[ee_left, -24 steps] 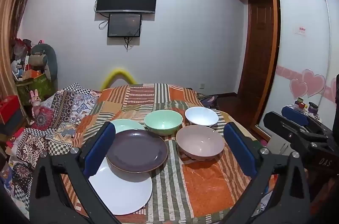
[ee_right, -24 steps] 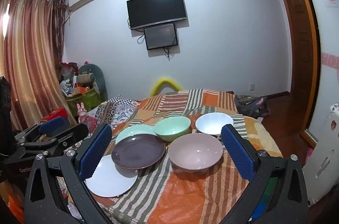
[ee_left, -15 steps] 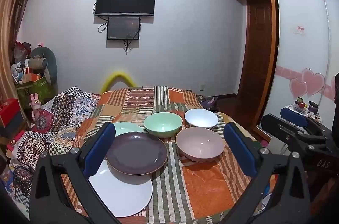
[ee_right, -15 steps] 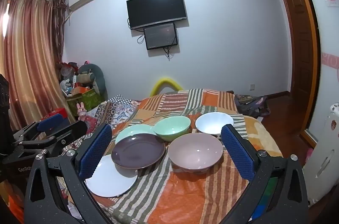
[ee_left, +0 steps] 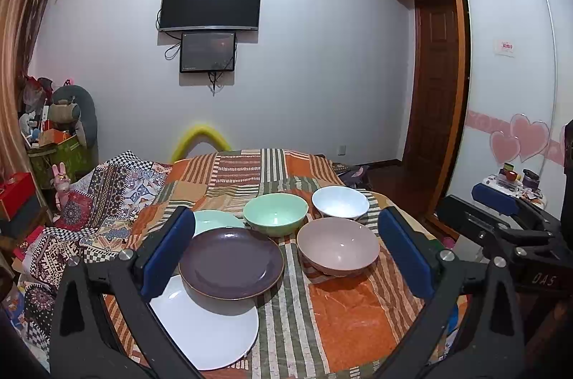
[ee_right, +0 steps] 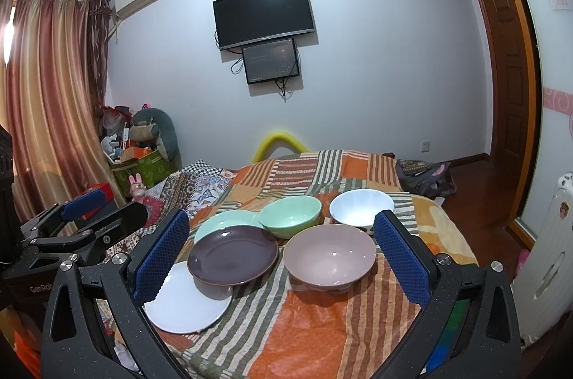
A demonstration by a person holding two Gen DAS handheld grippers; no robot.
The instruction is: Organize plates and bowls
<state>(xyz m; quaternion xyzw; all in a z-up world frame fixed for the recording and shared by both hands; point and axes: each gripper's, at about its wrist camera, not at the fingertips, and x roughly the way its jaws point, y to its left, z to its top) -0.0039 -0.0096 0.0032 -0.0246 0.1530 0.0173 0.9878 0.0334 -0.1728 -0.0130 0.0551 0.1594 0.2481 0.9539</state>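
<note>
On a striped orange cloth lie three plates and three bowls. A dark purple plate (ee_left: 231, 262) (ee_right: 232, 253) overlaps a white plate (ee_left: 207, 332) (ee_right: 186, 303) and a mint plate (ee_left: 215, 219) (ee_right: 224, 221). A mint bowl (ee_left: 275, 214) (ee_right: 290, 216), a white bowl (ee_left: 340, 201) (ee_right: 361, 207) and a pink bowl (ee_left: 338, 250) (ee_right: 329, 257) sit to their right. My left gripper (ee_left: 286, 253) hangs open above the near dishes, holding nothing. My right gripper (ee_right: 281, 253) is open too, nothing between its blue pads.
The cloth-covered surface (ee_left: 358, 318) ends close in front. A patterned quilt (ee_left: 107, 196) lies left, with toys and boxes (ee_left: 53, 142) beyond. A wardrobe (ee_left: 501, 74) and small side table (ee_left: 512, 182) stand right; a white radiator (ee_right: 548, 253) stands at the right wrist view's edge.
The left wrist view has tilted slightly, so the dishes sit a little higher in frame. Both grippers stay open; no dish has moved.
</note>
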